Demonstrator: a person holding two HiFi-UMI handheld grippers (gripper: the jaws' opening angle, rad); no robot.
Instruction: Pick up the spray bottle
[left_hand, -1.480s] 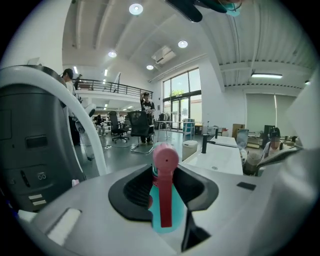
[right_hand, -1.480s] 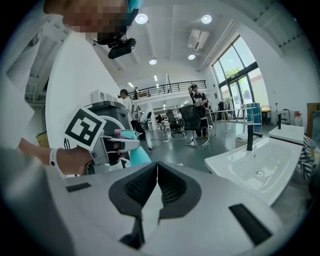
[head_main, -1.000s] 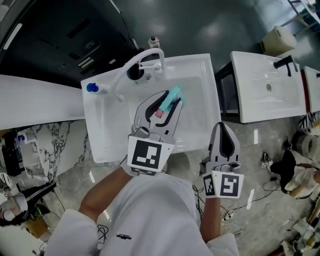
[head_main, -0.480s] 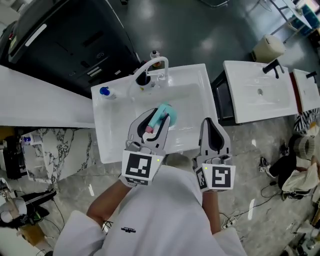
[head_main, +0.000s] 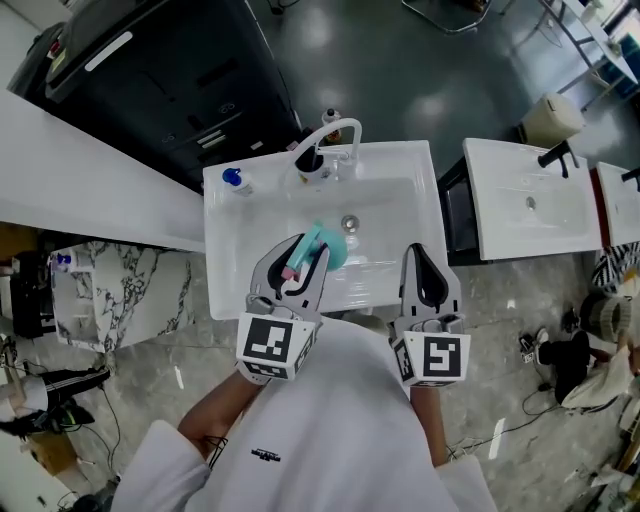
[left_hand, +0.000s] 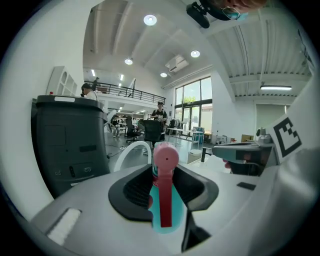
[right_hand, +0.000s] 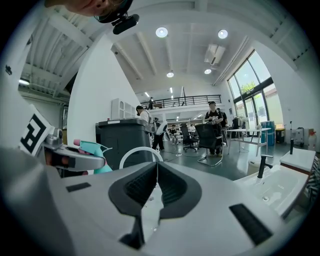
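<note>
You have the spray bottle pinched between the jaws of your left tool, over the basin of the white sink, near its front edge. The drain and the faucet on the far rim lie beyond the bottle, apart from it. Your right tool, jaws pressed together on nothing, hovers just inside the sink's right rim.

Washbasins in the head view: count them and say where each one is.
3. One washbasin sits in the centre, with the white arched tap; a second stands to its right; a third is cut off by the picture's right edge. Others may lie out of frame.
</note>
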